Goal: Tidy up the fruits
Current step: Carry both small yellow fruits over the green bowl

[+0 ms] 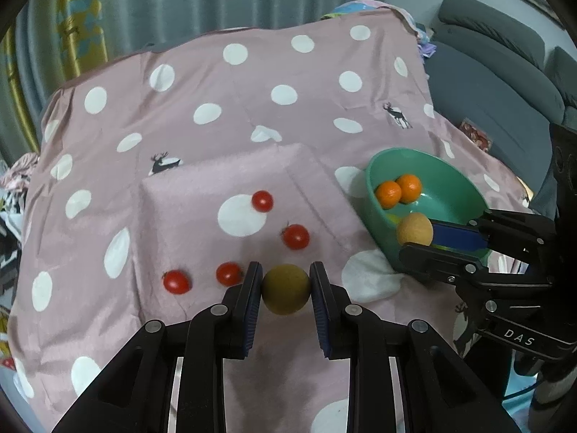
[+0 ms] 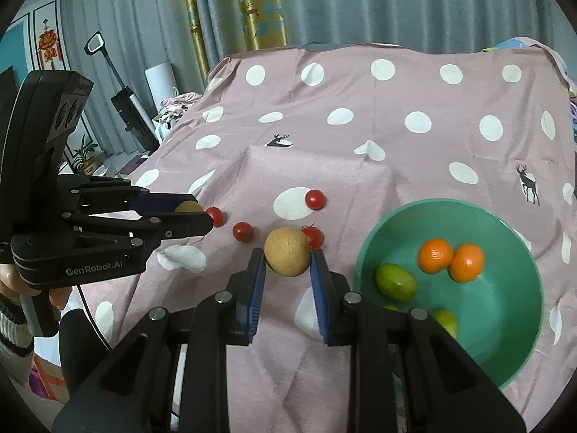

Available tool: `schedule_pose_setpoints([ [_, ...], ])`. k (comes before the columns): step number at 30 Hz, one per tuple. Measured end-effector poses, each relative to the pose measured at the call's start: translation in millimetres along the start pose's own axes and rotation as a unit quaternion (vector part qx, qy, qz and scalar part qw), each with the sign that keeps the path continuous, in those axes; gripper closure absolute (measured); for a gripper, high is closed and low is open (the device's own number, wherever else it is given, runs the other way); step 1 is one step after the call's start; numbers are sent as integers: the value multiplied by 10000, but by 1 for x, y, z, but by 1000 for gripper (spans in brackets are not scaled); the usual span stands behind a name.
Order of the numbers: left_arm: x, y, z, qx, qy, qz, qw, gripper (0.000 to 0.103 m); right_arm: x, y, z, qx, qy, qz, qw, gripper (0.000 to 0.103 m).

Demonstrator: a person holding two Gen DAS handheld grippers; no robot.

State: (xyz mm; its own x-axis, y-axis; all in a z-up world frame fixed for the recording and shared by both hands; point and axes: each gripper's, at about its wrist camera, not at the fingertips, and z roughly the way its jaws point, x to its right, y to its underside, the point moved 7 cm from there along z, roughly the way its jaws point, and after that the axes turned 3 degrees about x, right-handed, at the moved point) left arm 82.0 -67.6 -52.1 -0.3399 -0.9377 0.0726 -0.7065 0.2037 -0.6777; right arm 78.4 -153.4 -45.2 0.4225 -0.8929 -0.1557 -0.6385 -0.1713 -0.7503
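Left wrist view. Left tongs (image 1: 285, 289): closed on an olive-brown round fruit (image 1: 285, 289), blue pads pressing both its sides, fruit held above the cloth. Polka-dot cloth (image 1: 216, 83): pink with white spots and small deer prints, draped over the desk. Cherry tomatoes, four, loose on the cloth: one far (image 1: 262, 201), one middle (image 1: 295, 236), two nearer in a row (image 1: 229, 273) (image 1: 176, 281), the nearest just beside the left finger. Green bowl (image 1: 382, 213): right of the tomatoes, holding two oranges (image 1: 398, 188) touching each other. Right tongs (image 1: 427, 240): entering from the right over the bowl's near rim, closed on a tan round fruit (image 1: 414, 229).

Right wrist view. Right tongs (image 2: 287, 258): gripping the tan round fruit (image 2: 287, 256) between blue pads, above the cloth and left of the bowl. Green bowl (image 2: 512, 361): lower right, containing two oranges (image 2: 450, 259) side by side, one green fruit (image 2: 396, 281) near them, further green fruit partly hidden behind the tongs' frame. Cherry tomatoes: four on the cloth (image 2: 315, 199) (image 2: 243, 232) (image 2: 313, 235) (image 2: 215, 215). Left tongs (image 2: 189, 213): at left, held by a hand in a striped sleeve, closed on a round fruit (image 2: 188, 206), mostly hidden by the fingers. Curtains (image 2: 396, 3): grey, behind the desk.
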Motion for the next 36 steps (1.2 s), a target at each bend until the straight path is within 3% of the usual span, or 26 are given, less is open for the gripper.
schedule_pose_setpoints([
  [14,42,-25,6,109,188,403,9990,76,36,3,-25,227,275,293,9989,77],
  [36,103,-48,37,-41,470,1016,9937,76,92,19,-42,371,628,815,9940,77],
])
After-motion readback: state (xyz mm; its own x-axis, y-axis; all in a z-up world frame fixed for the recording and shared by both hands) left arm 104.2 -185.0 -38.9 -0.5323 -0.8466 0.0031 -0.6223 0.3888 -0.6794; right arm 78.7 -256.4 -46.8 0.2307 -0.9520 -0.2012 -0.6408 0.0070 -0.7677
